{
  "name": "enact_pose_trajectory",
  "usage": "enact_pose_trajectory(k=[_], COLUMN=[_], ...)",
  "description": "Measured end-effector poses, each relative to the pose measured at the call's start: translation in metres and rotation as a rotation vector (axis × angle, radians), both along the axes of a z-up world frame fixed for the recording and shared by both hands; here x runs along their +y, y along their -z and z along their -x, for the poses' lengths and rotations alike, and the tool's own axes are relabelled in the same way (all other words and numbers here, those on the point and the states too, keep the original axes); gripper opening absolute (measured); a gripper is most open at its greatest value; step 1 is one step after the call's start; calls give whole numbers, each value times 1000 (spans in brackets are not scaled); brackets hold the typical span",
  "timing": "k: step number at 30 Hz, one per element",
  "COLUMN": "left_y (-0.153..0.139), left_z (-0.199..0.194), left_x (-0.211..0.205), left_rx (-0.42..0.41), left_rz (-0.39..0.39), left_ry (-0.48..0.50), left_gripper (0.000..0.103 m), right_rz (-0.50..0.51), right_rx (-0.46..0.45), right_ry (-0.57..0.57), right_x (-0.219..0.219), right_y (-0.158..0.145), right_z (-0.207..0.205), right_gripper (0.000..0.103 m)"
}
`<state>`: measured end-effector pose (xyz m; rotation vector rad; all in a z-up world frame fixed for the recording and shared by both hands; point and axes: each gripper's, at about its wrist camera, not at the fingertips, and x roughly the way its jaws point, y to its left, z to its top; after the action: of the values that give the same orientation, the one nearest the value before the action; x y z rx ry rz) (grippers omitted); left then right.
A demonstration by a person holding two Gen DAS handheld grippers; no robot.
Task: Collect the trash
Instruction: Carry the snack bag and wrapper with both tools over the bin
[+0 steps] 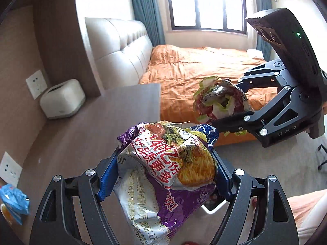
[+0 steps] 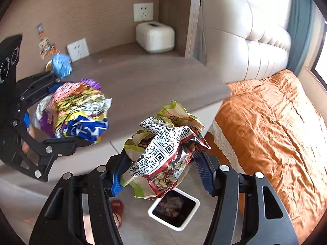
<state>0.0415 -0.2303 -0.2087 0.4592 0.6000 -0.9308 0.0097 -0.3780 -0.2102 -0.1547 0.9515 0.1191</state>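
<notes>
My left gripper [image 1: 165, 155] is shut on a crumpled purple noodle wrapper [image 1: 169, 167], held in the air at the edge of the brown desk [image 1: 85, 134]. It also shows in the right wrist view [image 2: 75, 112]. My right gripper [image 2: 161, 163] is shut on a crumpled green and red snack bag [image 2: 165, 153], held above a white-rimmed trash bin [image 2: 174, 210] on the floor. That bag also shows in the left wrist view [image 1: 220, 100]. A blue wrapper [image 2: 61, 65] lies on the desk by the wall.
A white tissue box [image 2: 155, 36] stands at the desk's back corner. A bed with an orange cover [image 2: 276, 132] lies right of the desk. Wall sockets [image 2: 77, 49] sit behind the desk. A small packet [image 2: 45, 40] leans on the wall. A red slipper [image 2: 117, 208] lies on the floor.
</notes>
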Motion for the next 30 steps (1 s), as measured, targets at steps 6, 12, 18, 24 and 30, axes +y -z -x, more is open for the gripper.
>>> enact_pose_trajectory(k=[6,12,18,24,30], left_y=[67,169,281,376,442], left_z=[47,72,83,75,62], left_x=[-74,-128,-154,-173,-190], left_rx=[55,125,130,192,224], left_rz=[-91,-223,-332,-399,-426], left_ry=[65,219,383,469,511], left_gripper=[77,77,77,77,77], right_rz=[8,11,15,11,-4], right_rx=[112,206,290,338,373], right_ry=[-133,-147,-211,-247,-263], right_x=[-58,-98,-119,-130,-138], right_y=[61,160,280,373,439], right_z=[44,72,92,89,80], right_gripper=[61,61,61,61,61])
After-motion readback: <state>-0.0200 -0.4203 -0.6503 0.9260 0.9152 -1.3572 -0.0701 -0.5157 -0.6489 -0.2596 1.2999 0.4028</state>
